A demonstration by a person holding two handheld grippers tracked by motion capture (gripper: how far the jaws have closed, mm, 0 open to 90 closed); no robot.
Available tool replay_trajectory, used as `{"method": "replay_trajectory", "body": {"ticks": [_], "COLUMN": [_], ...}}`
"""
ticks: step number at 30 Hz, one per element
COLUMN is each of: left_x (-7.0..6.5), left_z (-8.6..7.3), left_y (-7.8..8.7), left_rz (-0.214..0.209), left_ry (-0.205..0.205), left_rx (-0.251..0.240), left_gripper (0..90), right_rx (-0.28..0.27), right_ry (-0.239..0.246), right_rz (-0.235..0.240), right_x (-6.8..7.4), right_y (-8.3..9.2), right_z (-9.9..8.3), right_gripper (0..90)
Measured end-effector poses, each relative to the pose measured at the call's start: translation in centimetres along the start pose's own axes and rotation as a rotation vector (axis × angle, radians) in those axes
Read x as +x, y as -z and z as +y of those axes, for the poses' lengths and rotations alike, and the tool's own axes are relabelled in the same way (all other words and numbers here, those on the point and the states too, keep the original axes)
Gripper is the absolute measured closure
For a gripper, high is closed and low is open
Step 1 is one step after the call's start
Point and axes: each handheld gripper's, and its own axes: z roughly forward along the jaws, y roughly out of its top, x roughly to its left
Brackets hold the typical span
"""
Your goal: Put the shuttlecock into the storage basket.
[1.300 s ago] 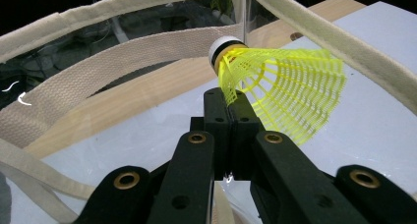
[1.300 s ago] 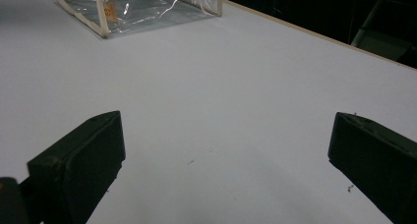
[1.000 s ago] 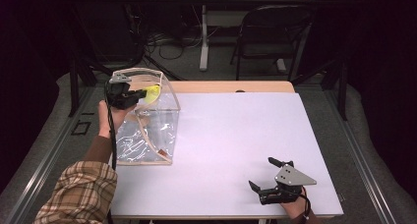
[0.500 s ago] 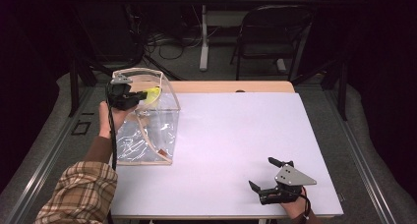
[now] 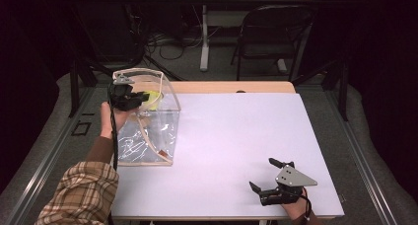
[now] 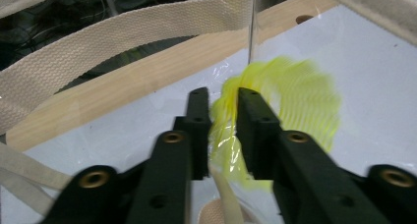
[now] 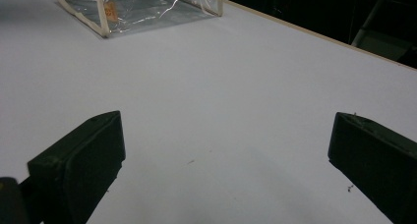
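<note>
While parting, left gripper (image 6: 221,98) (yellow thing (image 6: 290,98) between)

The bag (image 5: 148,131) is clear glossy plastic film, creased and glinting, edged with coarse woven cream webbing. The yellow thing (image 6: 290,98) inside looks like thin ribbed translucent plastic, though it is blurred. The worktop (image 5: 246,136) is smooth matt white with a bare wood strip at its far edge.
</note>
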Motion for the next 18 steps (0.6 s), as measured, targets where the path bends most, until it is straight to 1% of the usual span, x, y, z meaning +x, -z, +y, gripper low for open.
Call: {"method": "replay_trajectory", "body": {"ticks": [2, 3, 4, 6, 7, 16, 18], "left_x": [0.1, 0.1, 0.2, 0.4, 0.5, 0.8, 0.8], "left_z": [0.0, 0.0, 0.0, 0.0, 0.0, 0.1, 0.1], "left_y": [0.1, 0.2, 0.3, 0.7, 0.9, 3.2, 3.5], "left_rz": [0.008, 0.023, 0.037, 0.046, 0.058, 0.098, 0.097], "left_ry": [0.011, 0.015, 0.022, 0.042, 0.051, 0.063, 0.061], "left_rx": [-0.009, -0.015, -0.022, -0.042, -0.051, -0.105, -0.109], "left_gripper": [61.8, 57.4, 54.1, 46.8, 42.6, 23.0, 19.7], "right_rx": [0.000, 0.000, -0.001, 0.000, 0.000, -0.004, -0.006], "right_ry": [-0.002, 0.000, 0.000, 0.000, 0.000, -0.007, -0.008], "right_rz": [-0.001, 0.000, 0.000, -0.001, 0.000, 0.001, 0.001], "right_x": [0.0, 0.0, 0.0, 0.0, 0.0, -0.1, -0.1], "right_y": [0.0, 0.0, 0.0, 0.1, 0.1, 0.1, 0.1], "right_z": [0.0, 0.0, 0.0, 0.0, 0.0, -0.1, -0.1], "right_gripper": [0.2, 0.1, 0.2, 0.1, 0.1, 0.1, 0.2]}}
